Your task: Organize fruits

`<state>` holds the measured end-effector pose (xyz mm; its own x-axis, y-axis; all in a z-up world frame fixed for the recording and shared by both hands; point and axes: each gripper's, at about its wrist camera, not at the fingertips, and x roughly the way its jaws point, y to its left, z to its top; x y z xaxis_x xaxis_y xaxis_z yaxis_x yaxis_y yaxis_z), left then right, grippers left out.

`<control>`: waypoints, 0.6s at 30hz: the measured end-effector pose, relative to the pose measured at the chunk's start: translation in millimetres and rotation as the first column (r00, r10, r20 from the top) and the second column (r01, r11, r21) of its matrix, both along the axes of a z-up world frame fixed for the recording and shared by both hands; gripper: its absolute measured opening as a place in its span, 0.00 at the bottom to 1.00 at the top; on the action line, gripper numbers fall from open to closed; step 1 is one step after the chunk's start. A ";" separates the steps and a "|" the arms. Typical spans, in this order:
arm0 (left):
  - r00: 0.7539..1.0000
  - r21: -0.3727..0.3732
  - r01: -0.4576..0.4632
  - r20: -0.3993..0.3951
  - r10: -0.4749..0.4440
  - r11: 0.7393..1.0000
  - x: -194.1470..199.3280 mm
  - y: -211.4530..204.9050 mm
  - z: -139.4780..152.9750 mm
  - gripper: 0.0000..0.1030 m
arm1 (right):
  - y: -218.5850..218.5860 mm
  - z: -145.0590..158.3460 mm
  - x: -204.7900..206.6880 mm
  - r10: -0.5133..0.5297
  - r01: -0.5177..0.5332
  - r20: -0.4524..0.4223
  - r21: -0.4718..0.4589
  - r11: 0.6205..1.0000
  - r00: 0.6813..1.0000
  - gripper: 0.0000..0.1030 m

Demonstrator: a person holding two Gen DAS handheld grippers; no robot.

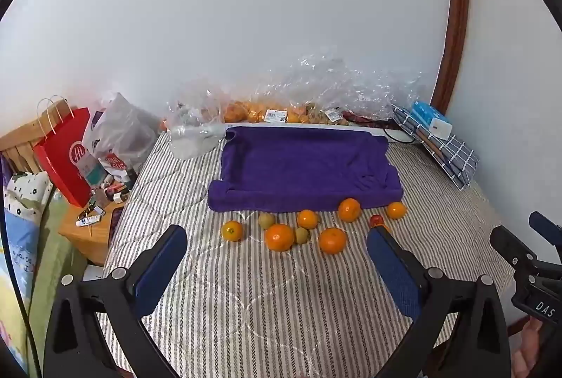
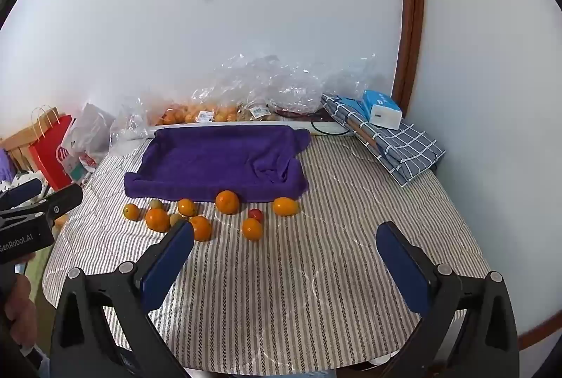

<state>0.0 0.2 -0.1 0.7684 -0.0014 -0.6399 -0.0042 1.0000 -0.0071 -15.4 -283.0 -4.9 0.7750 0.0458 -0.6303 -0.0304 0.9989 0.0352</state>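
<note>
From the left wrist view, the left claw hangs released above a striped bed cover, its two blue pads spread wide with nothing between them. Straight ahead of it, loose fruits lie scattered in a rough row running left to right across the cover: several oranges, two small greenish ones and a small red one. Just behind that row sits a tray lined with a purple towel, with no fruit in it. The right claw's black frame shows at the far right edge. From the right wrist view, the right claw is likewise released and holds nothing. Here the fruits lie ahead and mostly to the left; the nearest, an orange, sits ahead just left of centre between the pads, the red fruit just behind it. Judging from both views, the left claw faces the bulk of the row, while the right is nearer its right-hand end.
</note>
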 end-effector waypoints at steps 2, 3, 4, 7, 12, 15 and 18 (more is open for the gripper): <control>1.000 -0.008 -0.006 -0.012 0.006 1.000 1.0 0.3 -0.9 1.00 | -0.4 -0.5 -0.5 -0.002 0.002 -0.004 0.011 1.000 1.000 0.99; 1.000 -0.017 -0.005 -0.018 0.005 1.000 1.9 0.4 -1.5 1.00 | -0.5 -0.7 -0.7 -0.002 0.002 -0.007 0.011 1.000 1.000 0.99; 1.000 -0.024 -0.004 -0.021 0.003 1.000 2.7 0.2 -2.0 1.00 | -0.7 -0.9 -1.0 -0.002 0.002 -0.007 0.011 1.000 1.000 0.99; 1.000 -0.046 -0.001 -0.024 0.000 0.999 5.5 5.6 3.8 1.00 | -1.3 -0.7 -1.7 0.001 -0.001 -0.006 0.009 1.000 1.000 0.99; 1.000 -0.032 -0.009 -0.012 0.008 0.999 3.3 5.1 3.3 1.00 | 6.4 6.4 0.6 0.010 -0.010 -0.009 0.000 1.000 1.000 0.99; 1.000 -0.035 -0.014 -0.011 0.014 0.999 1.0 7.0 1.6 1.00 | 7.8 6.2 -2.3 0.011 -0.011 -0.003 -0.005 1.000 1.000 0.99; 1.000 -0.037 -0.014 -0.006 0.014 0.999 0.4 7.8 2.4 1.00 | 9.7 6.0 -4.1 0.012 -0.012 0.003 -0.006 1.000 1.000 0.99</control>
<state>0.4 8.0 2.2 0.7646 -0.0148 -0.6443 -0.0180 0.9989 -0.0443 -19.5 -273.3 1.1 0.7763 0.0510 -0.6283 -0.0424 0.9987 0.0288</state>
